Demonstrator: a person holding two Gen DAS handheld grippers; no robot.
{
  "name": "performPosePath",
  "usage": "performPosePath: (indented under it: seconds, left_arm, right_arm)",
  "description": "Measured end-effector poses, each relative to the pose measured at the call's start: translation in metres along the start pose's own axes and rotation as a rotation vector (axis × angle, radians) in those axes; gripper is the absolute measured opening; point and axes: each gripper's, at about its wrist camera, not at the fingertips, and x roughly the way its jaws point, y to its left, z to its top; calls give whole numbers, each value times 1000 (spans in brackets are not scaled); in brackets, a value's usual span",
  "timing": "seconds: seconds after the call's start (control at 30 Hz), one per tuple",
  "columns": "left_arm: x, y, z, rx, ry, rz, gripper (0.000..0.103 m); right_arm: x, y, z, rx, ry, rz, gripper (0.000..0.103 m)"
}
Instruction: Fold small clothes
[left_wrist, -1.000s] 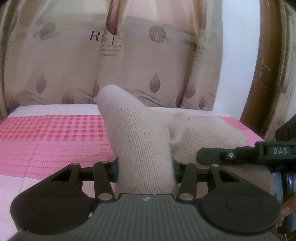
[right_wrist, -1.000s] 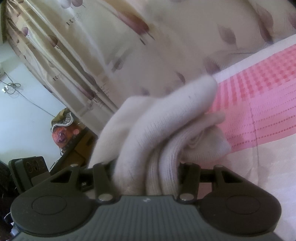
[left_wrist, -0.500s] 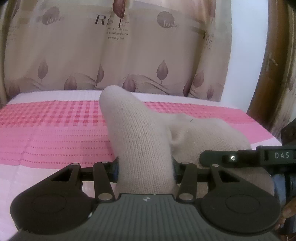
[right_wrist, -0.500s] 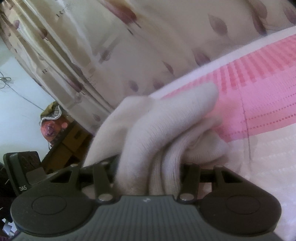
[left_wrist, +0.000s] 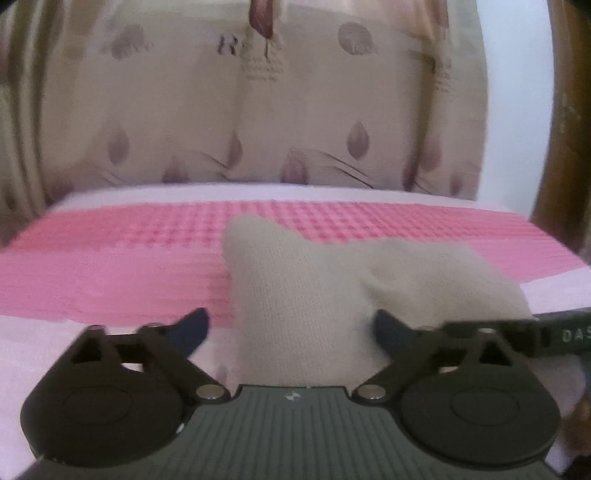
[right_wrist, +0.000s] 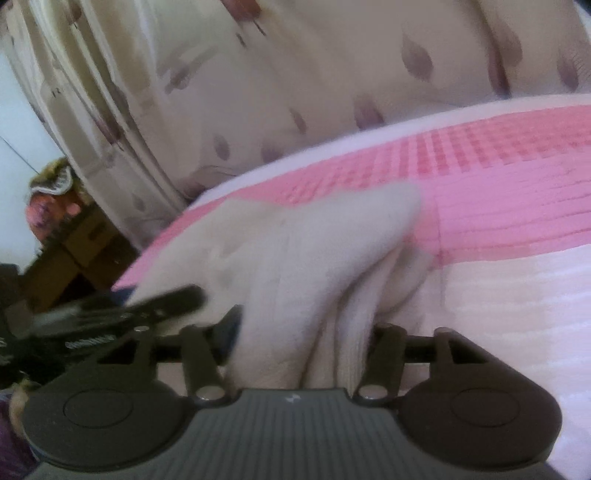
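A beige knit garment (left_wrist: 295, 280) lies bunched on the pink checked bed cover (left_wrist: 110, 266), one corner standing up. My left gripper (left_wrist: 291, 325) has its jaws opening wide; the cloth sits between them, with a clear gap at the left fingertip (left_wrist: 192, 326). In the right wrist view the same garment (right_wrist: 295, 251) is gathered in folds between the fingers of my right gripper (right_wrist: 304, 328). Those jaws are opening too, but the pads still touch the cloth on both sides. The two grippers are side by side, each showing at the edge of the other's view.
A beige curtain (left_wrist: 295, 110) with leaf prints hangs behind the bed. A brown wooden door frame (left_wrist: 565, 129) stands at the right. Past the bed's left edge in the right wrist view are cardboard boxes (right_wrist: 74, 236) and a patterned bundle (right_wrist: 51, 195).
The left jaws have swung wide apart and let go of the garment, which has sunk onto the bed. Both grippers have come down. The right jaws have widened slightly.
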Motion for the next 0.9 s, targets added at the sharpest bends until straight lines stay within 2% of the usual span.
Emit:
performPosePath:
  seconds: [0.1, 0.17, 0.33, 0.5, 0.63, 0.77, 0.9]
  left_arm:
    - [-2, -1, -2, 4, -6, 13, 103]
    - [-1, -1, -5, -1, -6, 14, 103]
    - [-4, -1, -10, -2, -30, 26, 103]
    - [-14, -3, -12, -1, -57, 53, 103]
    - [-31, -7, -13, 2, -101, 97, 103]
    - [-48, -17, -8, 48, -119, 131, 103]
    - [-80, -25, -7, 37, -243, 163, 103]
  right_arm:
    - [-3, 2, -6, -17, -14, -44, 71]
    - [-5, 2, -11, -21, -24, -76, 81]
    - [-10, 1, -19, -36, -44, -113, 91]
    - [-20, 10, -22, -63, -78, -156, 91]
    - [-48, 31, -32, -121, -185, -190, 91]
    - [-73, 50, -42, -158, -273, -208, 97]
    - [-94, 62, -53, -180, -323, -238, 97]
